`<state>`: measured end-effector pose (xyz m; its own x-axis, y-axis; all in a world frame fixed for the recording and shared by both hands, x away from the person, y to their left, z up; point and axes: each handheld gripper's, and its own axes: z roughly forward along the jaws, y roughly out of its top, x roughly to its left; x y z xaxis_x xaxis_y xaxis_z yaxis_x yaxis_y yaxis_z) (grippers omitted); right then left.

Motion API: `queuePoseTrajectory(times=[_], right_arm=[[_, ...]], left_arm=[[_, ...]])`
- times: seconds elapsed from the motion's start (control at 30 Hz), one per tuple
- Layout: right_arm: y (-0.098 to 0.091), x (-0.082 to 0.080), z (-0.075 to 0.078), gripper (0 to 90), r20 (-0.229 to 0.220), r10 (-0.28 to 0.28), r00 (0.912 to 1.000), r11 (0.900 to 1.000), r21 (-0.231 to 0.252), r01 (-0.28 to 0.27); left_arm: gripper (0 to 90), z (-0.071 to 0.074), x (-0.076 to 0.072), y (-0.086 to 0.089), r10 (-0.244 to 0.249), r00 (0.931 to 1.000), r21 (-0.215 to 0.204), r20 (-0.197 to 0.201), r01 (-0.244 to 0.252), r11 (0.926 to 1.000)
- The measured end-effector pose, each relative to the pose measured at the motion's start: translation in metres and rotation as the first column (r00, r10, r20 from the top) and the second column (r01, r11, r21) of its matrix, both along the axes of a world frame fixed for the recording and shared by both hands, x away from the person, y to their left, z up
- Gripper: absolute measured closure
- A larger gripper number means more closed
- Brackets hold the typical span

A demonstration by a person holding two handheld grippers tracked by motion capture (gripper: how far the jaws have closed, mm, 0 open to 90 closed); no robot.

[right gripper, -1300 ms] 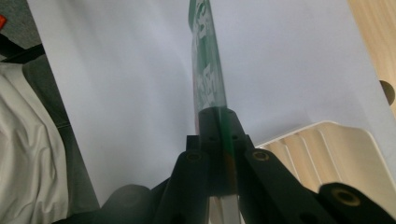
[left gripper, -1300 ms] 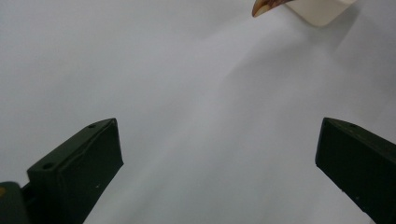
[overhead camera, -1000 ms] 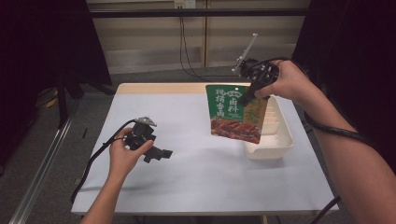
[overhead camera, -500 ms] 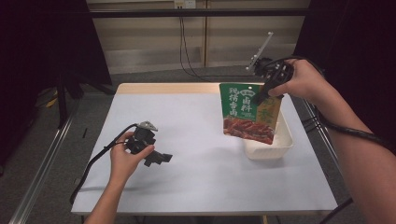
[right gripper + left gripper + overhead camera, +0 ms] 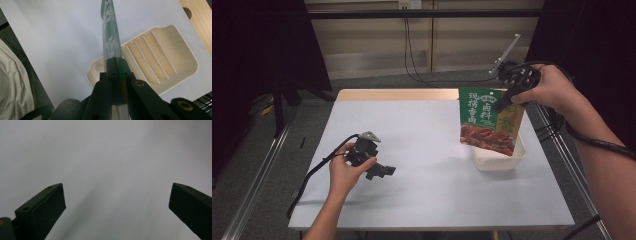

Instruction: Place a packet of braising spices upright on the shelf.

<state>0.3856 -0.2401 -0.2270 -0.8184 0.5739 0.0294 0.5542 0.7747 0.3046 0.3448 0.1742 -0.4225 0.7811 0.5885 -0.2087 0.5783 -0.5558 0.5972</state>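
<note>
**Green snack pouch hanging above cream tray**

Gripping the flat green foil pouch with red food picture and white characters (image 5: 488,120) by its top right corner, jaws of the right gripper (image 5: 506,101) clenched on it, the right hand (image 5: 548,89) raised beyond the far end of the shallow cream plastic tray with ribbed floor (image 5: 497,159). Dangling upright, the pouch's lower edge overlapping the tray's far part in the high view; contact with the tray impossible to tell from there. Seen edge-on in the right gripper view, the pouch (image 5: 111,37) running straight up from between the pinched jaws, with the tray (image 5: 175,50) lying below and to the right of it, four ribs showing on its floor.

Resting well to the left of the tray on the white tabletop (image 5: 432,150), the left gripper (image 5: 379,172) held low in the left hand (image 5: 344,172), jaws spread wide and holding nothing, pale tabletop (image 5: 112,165) showing between them.
</note>
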Motion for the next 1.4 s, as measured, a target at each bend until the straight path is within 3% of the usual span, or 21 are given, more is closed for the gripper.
queuePoseTrajectory(times=[0.7, 0.8, 1.1, 1.4], right_arm=[[-0.035, -0.007, -0.007, 90.0, -0.003, -0.079, 0.9968, 0.9968, 0.004, 0.079], [-0.037, -0.006, -0.008, 90.0, -0.004, -0.095, 0.9955, 0.9953, -0.021, 0.095], [-0.041, -0.005, -0.014, 90.0, -0.013, -0.119, 0.9928, 0.9923, -0.036, 0.118], [-0.041, 0.0, -0.031, 90.0, -0.047, -0.135, 0.9897, 0.9895, -0.058, 0.132]], left_arm=[[0.4, -0.001, 0.0, 0.002, 0.007, 1.0, -0.003, 0.0, -0.007, 1.0], [0.4, -0.001, 0.0, 0.002, 0.004, 1.0, -0.001, 0.001, -0.004, 1.0], [0.6, -0.002, -0.001, 0.004, 0.008, 1.0, 0.001, 0.001, -0.008, 1.0], [0.5, -0.003, -0.001, 0.004, 0.006, 1.0, -0.002, 0.003, -0.006, 1.0]])
